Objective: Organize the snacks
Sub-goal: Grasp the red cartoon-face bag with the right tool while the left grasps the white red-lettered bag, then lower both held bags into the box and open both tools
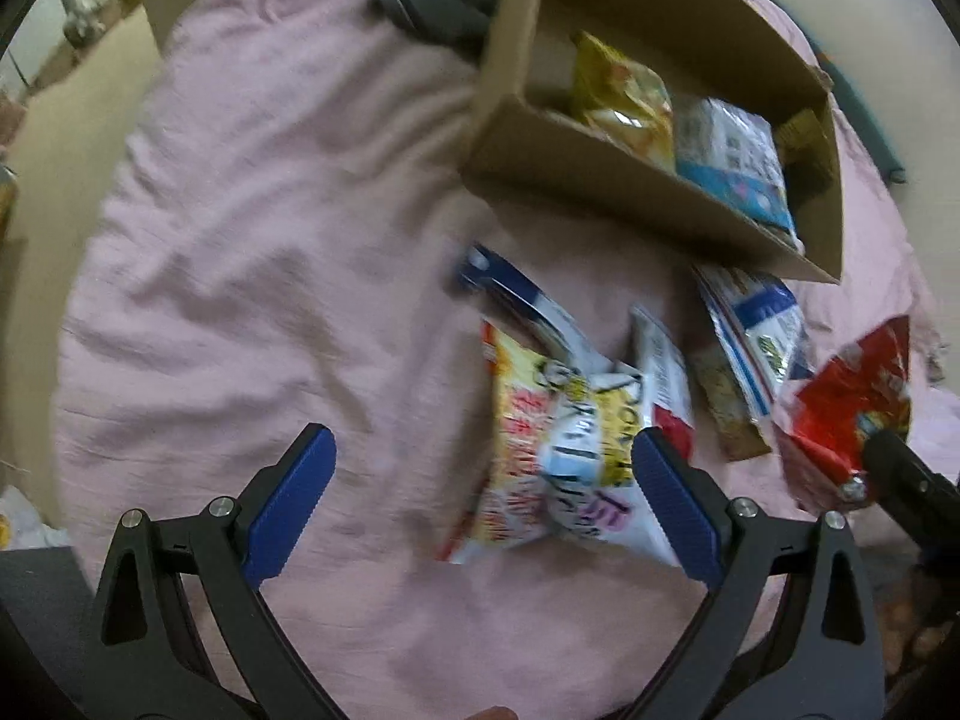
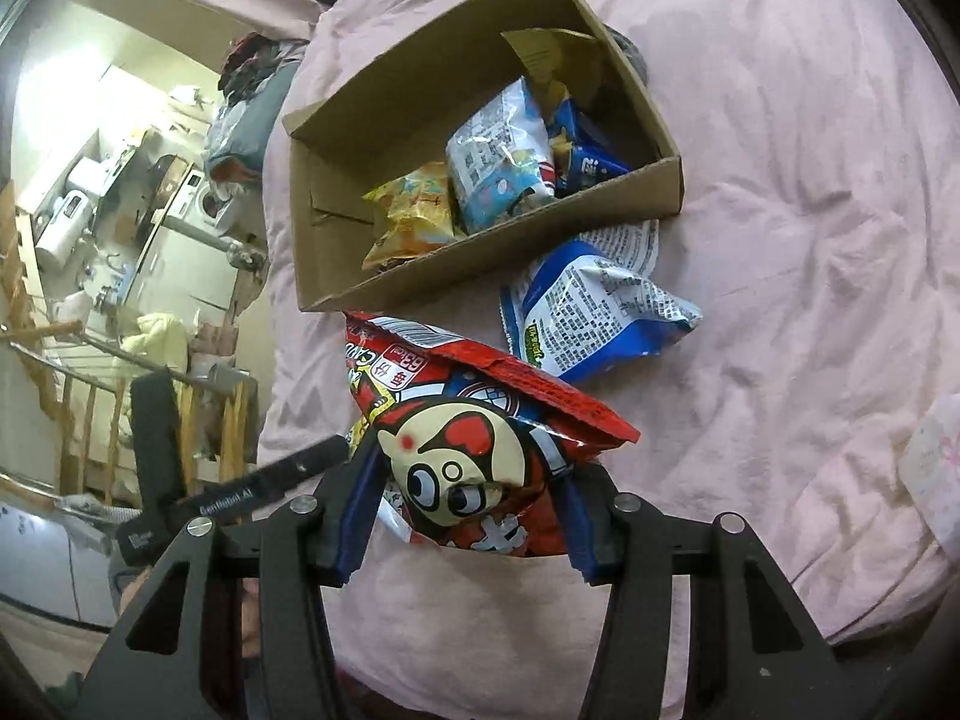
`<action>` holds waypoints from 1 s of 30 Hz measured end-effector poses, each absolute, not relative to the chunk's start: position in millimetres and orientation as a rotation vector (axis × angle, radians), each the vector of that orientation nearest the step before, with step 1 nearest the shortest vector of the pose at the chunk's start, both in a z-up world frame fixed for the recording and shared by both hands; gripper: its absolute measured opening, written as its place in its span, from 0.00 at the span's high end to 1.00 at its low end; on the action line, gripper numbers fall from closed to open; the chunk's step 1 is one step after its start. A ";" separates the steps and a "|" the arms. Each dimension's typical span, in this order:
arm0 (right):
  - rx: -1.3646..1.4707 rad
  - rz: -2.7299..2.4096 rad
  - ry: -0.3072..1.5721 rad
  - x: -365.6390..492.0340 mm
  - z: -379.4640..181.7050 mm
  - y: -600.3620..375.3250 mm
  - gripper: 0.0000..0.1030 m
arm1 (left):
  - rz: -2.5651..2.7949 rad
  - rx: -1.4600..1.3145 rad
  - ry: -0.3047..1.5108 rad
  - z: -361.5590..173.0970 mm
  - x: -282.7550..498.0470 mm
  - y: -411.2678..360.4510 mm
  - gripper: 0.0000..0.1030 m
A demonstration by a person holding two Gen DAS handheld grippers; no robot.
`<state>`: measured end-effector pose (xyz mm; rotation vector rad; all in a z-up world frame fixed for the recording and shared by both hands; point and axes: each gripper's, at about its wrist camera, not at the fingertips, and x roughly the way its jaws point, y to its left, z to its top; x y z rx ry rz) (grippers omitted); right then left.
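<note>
Cardboard box (image 2: 336, 252) holding snack bags (image 2: 498, 174), right gripper (image 2: 465, 516) gripping red bag (image 2: 480, 420)

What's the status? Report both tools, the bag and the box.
Left tool open, empty, above the bed. Right tool shut on red bag. Box just ahead, partly filled. Blue bag lies beside the box.

Bedspread (image 2: 780, 210): pale pink, plain. Cardboard box (image 2: 492, 252): brown. Held packet (image 2: 480, 450): red, cream cartoon face, black eyes. Loose packet (image 2: 600, 312): blue and white, fine black print. Boxed packet (image 2: 414, 216): yellow. Gripper pads (image 1: 288, 510): blue on black arms.
</note>
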<state>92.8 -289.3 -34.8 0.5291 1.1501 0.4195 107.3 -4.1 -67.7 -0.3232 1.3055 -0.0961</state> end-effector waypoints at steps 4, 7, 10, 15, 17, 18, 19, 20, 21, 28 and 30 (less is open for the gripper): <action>0.529 0.417 1.149 97.0 -39.2 -290.8 0.48 | -0.155 -0.272 1.347 -80.3 111.2 -26.0 0.05; 0.557 0.398 1.161 97.1 -41.1 -299.4 0.48 | -0.173 -0.302 1.360 -85.0 113.4 -28.8 0.34; 0.563 0.384 1.158 96.1 -41.8 -303.5 0.48 | -0.227 -0.326 1.379 -85.1 111.5 -34.2 0.55; 0.581 0.380 1.149 95.9 -39.4 -306.1 0.48 | -0.241 -0.280 1.401 -84.6 101.8 -42.6 0.69; 0.581 0.389 1.143 96.8 -37.8 -305.0 0.48 | -0.243 -0.294 1.399 -80.9 98.0 -40.2 0.73; 0.580 0.391 1.137 97.2 -36.1 -304.4 0.48 | -0.237 -0.296 1.392 -75.6 93.0 -35.7 0.74; 0.582 0.391 1.130 97.3 -34.3 -304.0 0.48 | -0.232 -0.291 1.386 -71.7 88.8 -34.2 0.75; 0.590 0.394 1.124 97.3 -32.9 -305.1 0.48 | -0.226 -0.288 1.381 -67.3 83.3 -32.5 0.76; 0.597 0.394 1.120 97.8 -31.5 -305.8 0.48 | -0.222 -0.291 1.378 -61.8 76.5 -29.5 0.76; 0.636 0.384 1.097 99.3 -30.4 -315.9 0.48 | -0.161 -0.308 1.300 -32.0 61.2 -7.8 0.78; 0.636 0.389 1.089 99.3 -28.0 -316.5 0.48 | -0.152 -0.316 1.257 -20.8 62.2 -2.4 0.78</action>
